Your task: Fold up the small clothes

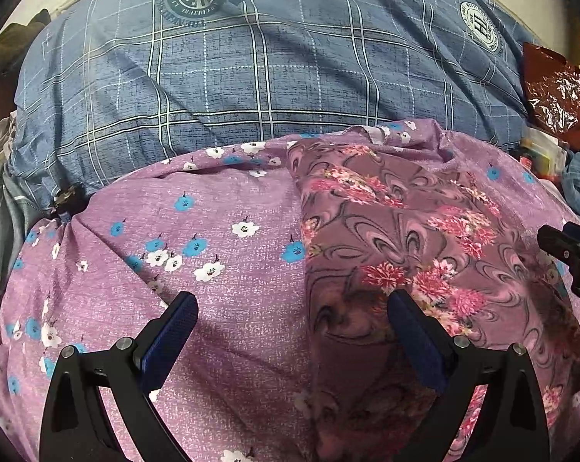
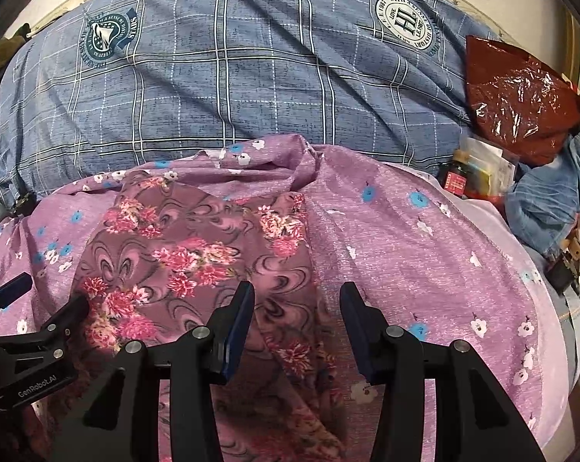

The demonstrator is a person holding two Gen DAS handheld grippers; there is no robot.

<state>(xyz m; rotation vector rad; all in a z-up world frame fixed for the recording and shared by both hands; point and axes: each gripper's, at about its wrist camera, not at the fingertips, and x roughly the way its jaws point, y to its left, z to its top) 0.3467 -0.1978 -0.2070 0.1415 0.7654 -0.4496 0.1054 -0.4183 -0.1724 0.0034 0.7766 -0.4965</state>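
A mauve garment with pink flowers [image 1: 405, 231] [image 2: 197, 246] lies on a larger lilac cloth printed with blue and white blossoms [image 1: 213, 231] [image 2: 424, 254]. My left gripper [image 1: 291, 308] hovers over the seam where the two meet. It is open wide, with nothing between its blue pads. My right gripper [image 2: 297, 296] is open above the mauve garment's right edge, its pads clear of the fabric. Each gripper shows in the other's view: the right one [image 1: 570, 246] at the right edge, the left one [image 2: 39, 315] at the lower left.
Both cloths rest on a bed covered by a blue plaid sheet [image 1: 251, 77] [image 2: 232, 77]. At the right lie a red plastic bag [image 2: 520, 96], a small jar and packets [image 2: 470, 177] and a denim garment [image 2: 551, 200]. A small dark clip [image 1: 64, 200] sits at the lilac cloth's left edge.
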